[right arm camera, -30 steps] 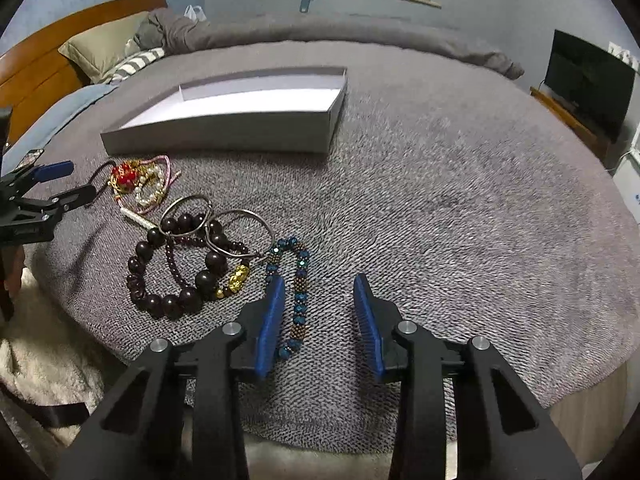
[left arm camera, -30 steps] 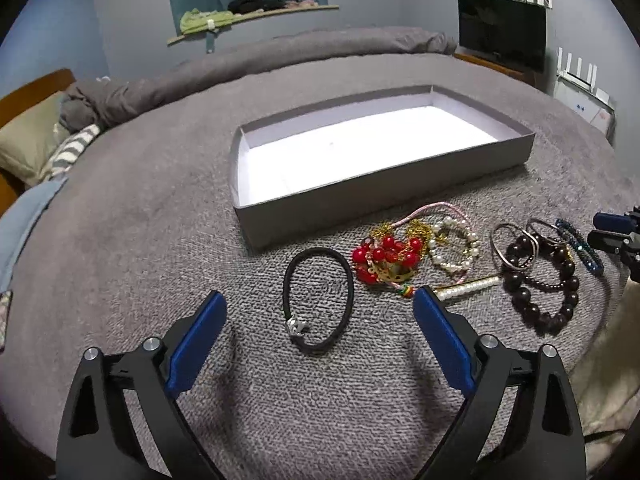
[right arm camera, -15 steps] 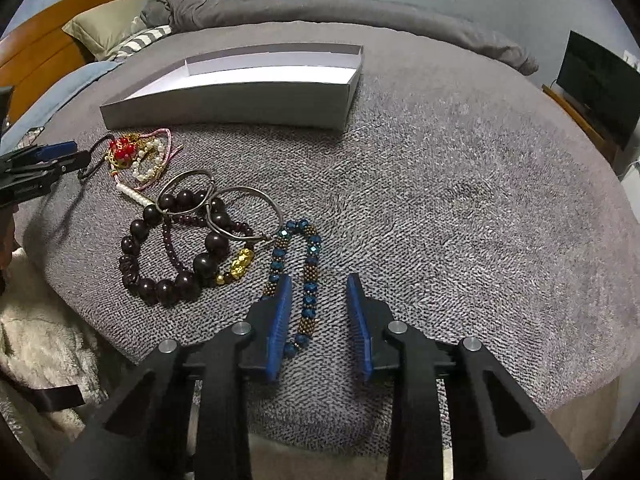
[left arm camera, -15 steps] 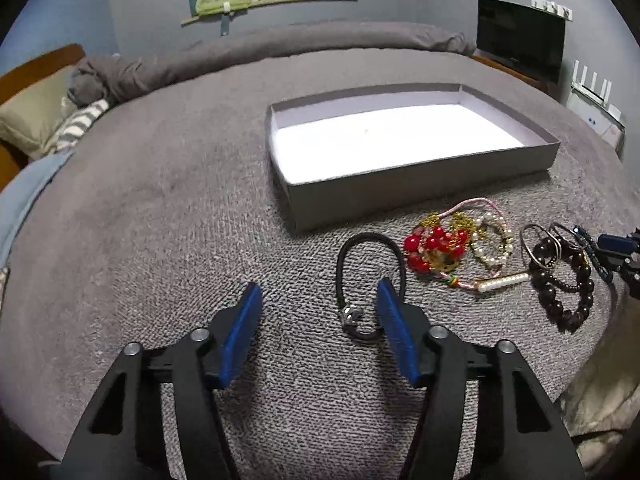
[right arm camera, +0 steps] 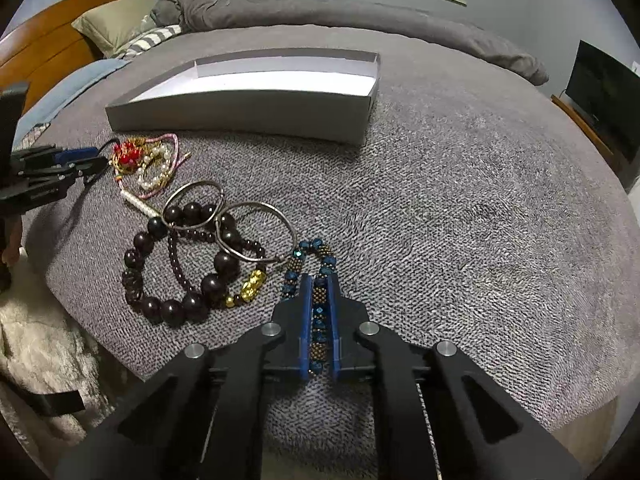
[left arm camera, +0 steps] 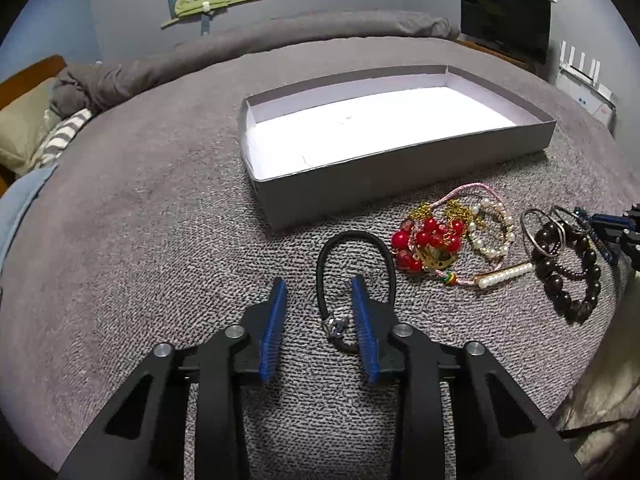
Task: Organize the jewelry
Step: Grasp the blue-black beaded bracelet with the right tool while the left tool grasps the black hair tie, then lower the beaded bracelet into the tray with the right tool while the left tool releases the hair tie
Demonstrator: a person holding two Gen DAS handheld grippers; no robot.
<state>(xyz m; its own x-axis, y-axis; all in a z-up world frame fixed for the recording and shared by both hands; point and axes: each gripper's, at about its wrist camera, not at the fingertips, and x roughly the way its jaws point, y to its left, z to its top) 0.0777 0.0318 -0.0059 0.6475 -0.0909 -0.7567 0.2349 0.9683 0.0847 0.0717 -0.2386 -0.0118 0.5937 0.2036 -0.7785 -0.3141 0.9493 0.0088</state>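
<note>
2 pieces in hand on the grey knitted bedspread (right arm camera: 460, 200): a limp, light blue-and-bronze beaded bracelet (right arm camera: 320, 304), pinched along one strand by the right gripper (right arm camera: 319, 280), whose jaws have just closed. A soft black cord bracelet with a silver charm (left arm camera: 352, 280) lies before the empty grey cardboard tray (left arm camera: 400, 168); the left gripper (left arm camera: 318, 288) has been closing with one side of the cord between its jaws, pads not yet pressing, and that side is probably the best hold.

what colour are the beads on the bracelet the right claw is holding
Dark blue with small bronze ones, clearest in the right wrist view.

Grey-blanketed bed (left arm camera: 160, 184), wooden headboard (right arm camera: 52, 52), dark television (left arm camera: 506, 20)
</note>
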